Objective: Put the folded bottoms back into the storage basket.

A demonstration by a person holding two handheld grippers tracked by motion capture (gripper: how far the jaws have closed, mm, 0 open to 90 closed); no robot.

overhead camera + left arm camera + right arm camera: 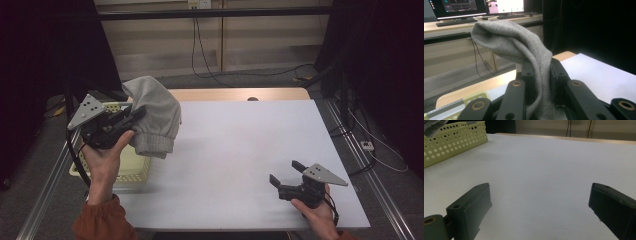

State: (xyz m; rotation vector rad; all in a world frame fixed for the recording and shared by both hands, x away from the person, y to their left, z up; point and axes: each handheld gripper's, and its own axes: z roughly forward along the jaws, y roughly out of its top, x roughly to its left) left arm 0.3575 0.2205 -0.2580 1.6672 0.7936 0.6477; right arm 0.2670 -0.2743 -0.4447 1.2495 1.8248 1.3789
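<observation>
- No brand, label or readable writing shows on the sock [155,117], the basket [131,167] or either gripper; the monitors [479,6] far off in the left gripper view are too blurred to read.
- The left gripper [134,116] is clamped on the sock: in the left gripper view the grey knit [524,55] runs down between the two black jaws, pinched near its middle.
- The sock is held in the air at the table's [240,150] left edge, above the far end of the basket.
- It is folded over the jaws: one end arches up and away from the gripper, the ribbed cuff end hangs down toward the basket. Its long axis is bent, roughly upright overall.
- The right gripper [286,172] rests low by the table's near right corner, jaws spread wide with nothing between them, pointing across the white top toward the basket [454,140].
</observation>
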